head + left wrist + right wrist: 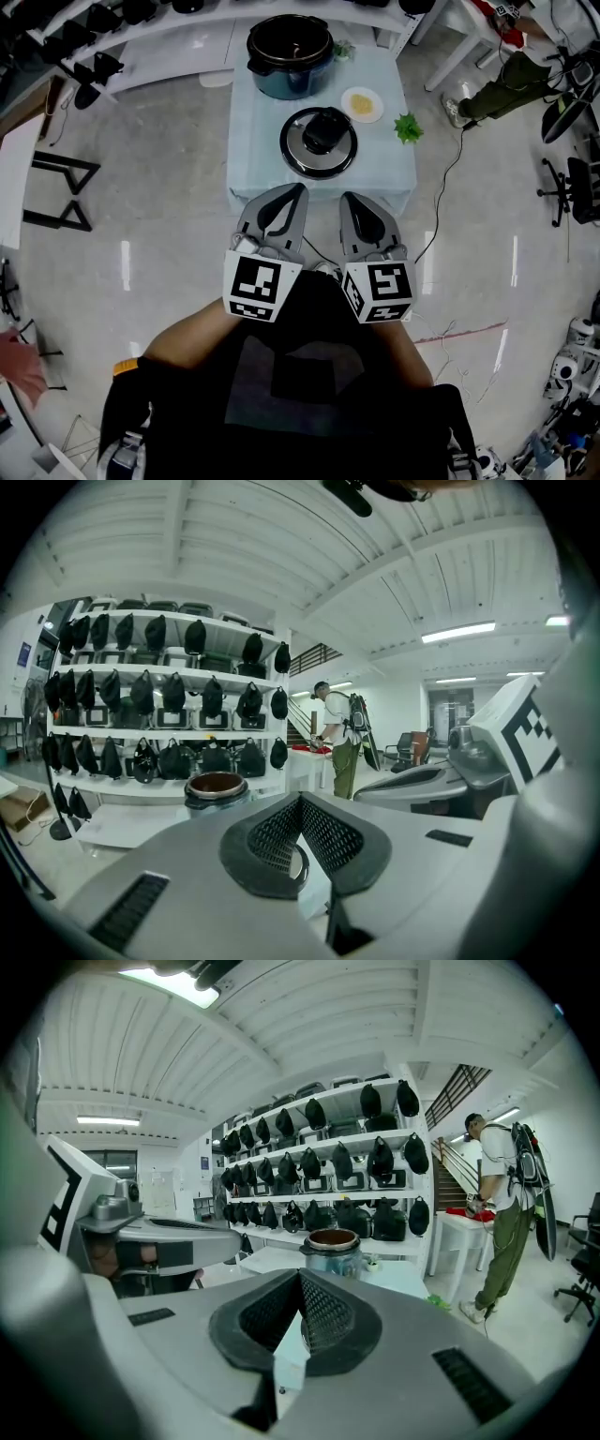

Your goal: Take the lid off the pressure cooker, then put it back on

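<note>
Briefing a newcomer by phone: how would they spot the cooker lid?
Find the pale blue table. The lid lies on its near half, before the open pot. Unlike the small white plate beside it, it is silver with a black centre.

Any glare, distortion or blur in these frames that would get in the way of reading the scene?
Head view: evenly lit and sharp, lid and pressure cooker clear; short glare streaks on the glossy floor; edges bend. Left gripper view: strong fisheye, black corners, shelves bowed, ceiling light blown out. Right gripper view: same fisheye and dark corners, background legible.
</note>
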`<action>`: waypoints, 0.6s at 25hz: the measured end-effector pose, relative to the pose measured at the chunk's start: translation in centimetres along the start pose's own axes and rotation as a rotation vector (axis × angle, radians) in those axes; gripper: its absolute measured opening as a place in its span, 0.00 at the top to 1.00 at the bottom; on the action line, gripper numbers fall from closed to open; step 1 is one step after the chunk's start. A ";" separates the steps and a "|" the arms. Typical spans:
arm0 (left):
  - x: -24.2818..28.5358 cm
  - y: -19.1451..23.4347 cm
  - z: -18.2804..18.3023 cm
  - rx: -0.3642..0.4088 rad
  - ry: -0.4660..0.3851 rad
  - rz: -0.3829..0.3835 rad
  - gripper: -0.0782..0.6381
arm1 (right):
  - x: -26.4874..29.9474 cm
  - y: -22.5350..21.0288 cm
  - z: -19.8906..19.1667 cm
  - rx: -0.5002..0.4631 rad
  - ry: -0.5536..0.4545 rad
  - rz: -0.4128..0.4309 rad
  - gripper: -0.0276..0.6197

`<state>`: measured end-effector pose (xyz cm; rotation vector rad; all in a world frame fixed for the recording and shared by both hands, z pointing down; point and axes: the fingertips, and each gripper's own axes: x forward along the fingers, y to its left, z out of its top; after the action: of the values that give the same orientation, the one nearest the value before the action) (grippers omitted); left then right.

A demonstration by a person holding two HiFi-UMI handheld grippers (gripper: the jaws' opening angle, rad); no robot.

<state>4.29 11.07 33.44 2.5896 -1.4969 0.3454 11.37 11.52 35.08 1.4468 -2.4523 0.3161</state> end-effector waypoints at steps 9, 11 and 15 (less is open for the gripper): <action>0.0 0.6 -0.2 -0.007 0.001 0.001 0.88 | 0.4 0.1 0.0 0.003 0.005 -0.006 0.93; 0.0 0.8 -0.3 -0.008 0.002 -0.002 0.88 | 0.5 0.2 -0.1 0.005 0.007 -0.013 0.93; -0.1 1.5 -0.4 -0.009 0.000 -0.012 0.88 | 0.8 0.4 0.0 0.008 0.009 -0.029 0.93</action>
<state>2.93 10.52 33.76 2.5903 -1.4793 0.3372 10.64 11.05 35.36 1.4794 -2.4230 0.3257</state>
